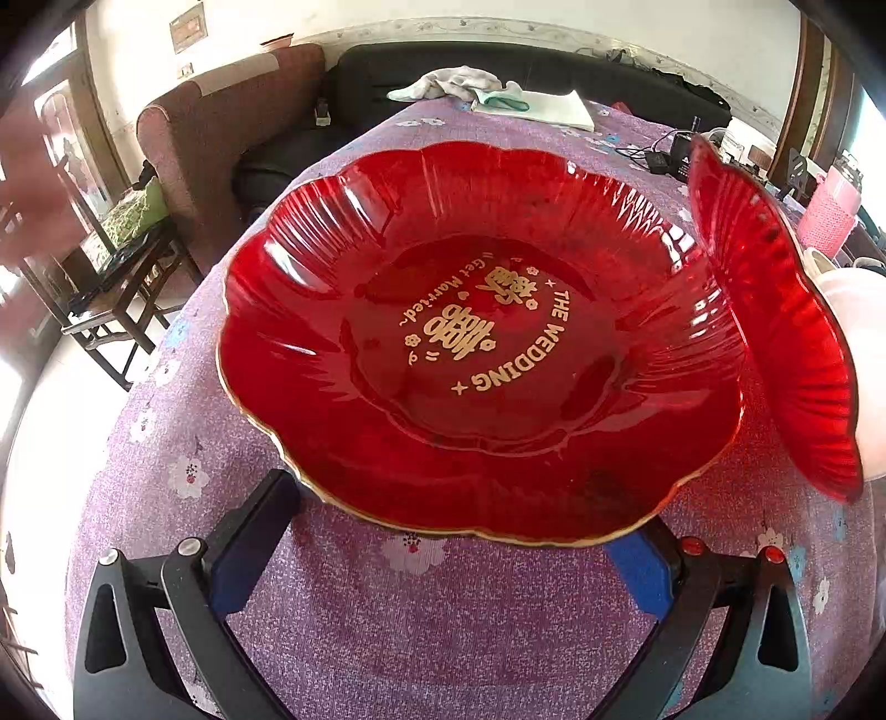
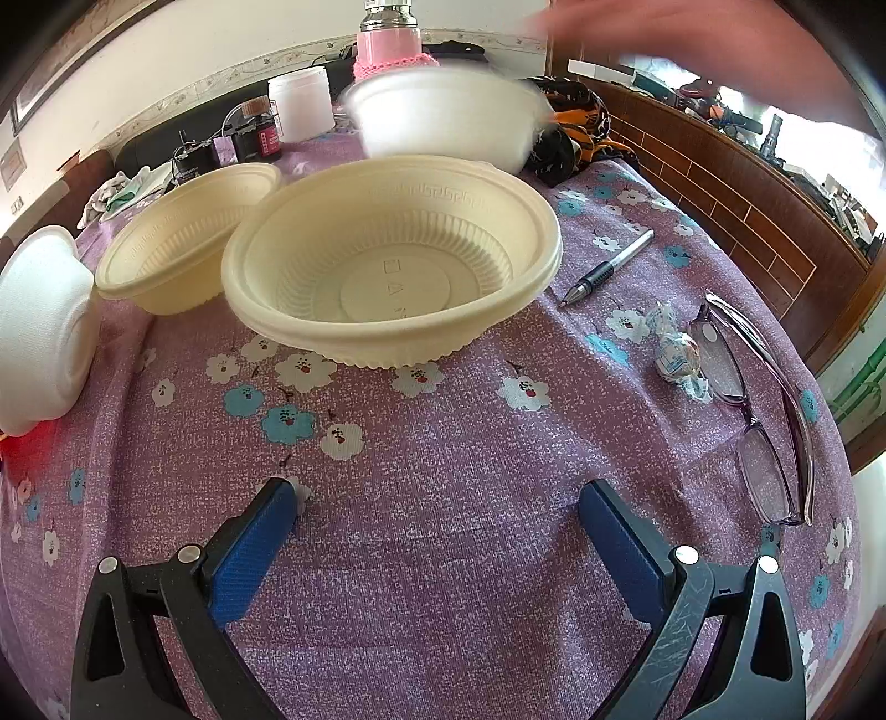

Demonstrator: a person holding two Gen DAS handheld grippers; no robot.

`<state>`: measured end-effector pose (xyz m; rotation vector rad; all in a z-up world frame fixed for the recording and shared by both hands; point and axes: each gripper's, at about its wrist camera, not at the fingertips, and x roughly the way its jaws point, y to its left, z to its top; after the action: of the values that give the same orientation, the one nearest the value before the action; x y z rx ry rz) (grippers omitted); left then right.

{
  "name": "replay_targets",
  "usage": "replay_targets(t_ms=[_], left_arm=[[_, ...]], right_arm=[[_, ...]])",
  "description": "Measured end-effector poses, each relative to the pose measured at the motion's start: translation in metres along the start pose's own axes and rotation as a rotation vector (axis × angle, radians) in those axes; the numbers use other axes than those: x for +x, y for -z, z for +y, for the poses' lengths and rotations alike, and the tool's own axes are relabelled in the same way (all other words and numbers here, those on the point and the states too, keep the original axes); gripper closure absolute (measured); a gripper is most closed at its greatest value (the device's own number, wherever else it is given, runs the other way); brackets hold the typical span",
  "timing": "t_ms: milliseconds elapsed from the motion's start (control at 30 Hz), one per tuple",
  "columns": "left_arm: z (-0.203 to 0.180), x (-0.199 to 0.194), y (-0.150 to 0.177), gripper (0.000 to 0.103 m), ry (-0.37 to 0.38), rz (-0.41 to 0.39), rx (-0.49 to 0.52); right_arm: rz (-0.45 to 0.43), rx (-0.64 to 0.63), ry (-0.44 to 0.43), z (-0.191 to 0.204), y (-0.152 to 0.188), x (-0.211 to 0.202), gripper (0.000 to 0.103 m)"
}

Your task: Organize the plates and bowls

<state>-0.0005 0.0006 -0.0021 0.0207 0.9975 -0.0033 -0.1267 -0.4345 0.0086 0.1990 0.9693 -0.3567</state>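
In the left wrist view a red glass plate (image 1: 476, 343) with gold lettering lies on the purple tablecloth. A second red plate (image 1: 775, 321) leans tilted at its right, against a white bowl (image 1: 853, 332). My left gripper (image 1: 459, 531) is open, its fingers either side of the near rim. In the right wrist view a cream plastic bowl (image 2: 393, 260) sits ahead, another cream bowl (image 2: 183, 243) to its left, a white bowl (image 2: 443, 116) blurred behind, and a white bowl (image 2: 39, 327) at far left. My right gripper (image 2: 443, 526) is open and empty.
A pen (image 2: 609, 266), a wrapped candy (image 2: 678, 354) and glasses (image 2: 758, 410) lie on the right of the tablecloth (image 2: 443, 443). A pink flask (image 2: 387, 50), jars and a white tub (image 2: 302, 105) stand at the back. A blurred hand (image 2: 692, 33) shows above.
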Motion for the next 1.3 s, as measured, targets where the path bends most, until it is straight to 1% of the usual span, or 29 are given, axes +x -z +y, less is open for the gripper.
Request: replay_targets(t_ms=[567,667,800,867,933,1033,1067,1167,1233,1300], left_arm=[[0.0,0.0,0.0,0.0,-0.002,0.0,-0.003],[-0.001,0.0,0.002,0.0,-0.017,0.003,-0.015],[-0.007,-0.004,0.003,0.0,0.026,0.045,0.045],[-0.01,-0.012,0.013,0.0,0.047,0.051,0.075],[-0.007,-0.02,0.022,0.0,0.095,0.045,0.089],[-0.002,-0.033,0.034,0.0,0.158,0.029,0.103],[0.003,-0.039,0.037,0.0,0.171,0.014,0.1],[0.017,-0.051,0.036,0.0,0.187,-0.018,0.07],[0.026,-0.056,0.032,0.0,0.192,-0.041,0.043],[0.037,-0.062,0.027,0.0,0.192,-0.06,0.016]], right_arm=[[0.0,-0.001,0.001,0.0,0.0,0.0,0.001],[0.001,-0.001,0.002,0.003,-0.002,-0.001,0.001],[0.002,-0.006,-0.001,0.003,-0.002,-0.001,0.001],[0.008,-0.05,-0.033,-0.001,-0.001,0.0,0.001],[0.028,-0.082,-0.065,0.0,0.0,-0.005,0.001],[0.027,-0.068,-0.119,-0.008,0.007,-0.018,0.001],[0.014,-0.072,-0.122,-0.007,0.009,-0.023,0.001],[-0.068,-0.117,-0.112,0.001,0.01,-0.05,0.001],[-0.099,-0.125,-0.181,0.007,0.009,-0.067,0.005],[-0.117,-0.148,-0.275,0.02,0.007,-0.083,0.019]])
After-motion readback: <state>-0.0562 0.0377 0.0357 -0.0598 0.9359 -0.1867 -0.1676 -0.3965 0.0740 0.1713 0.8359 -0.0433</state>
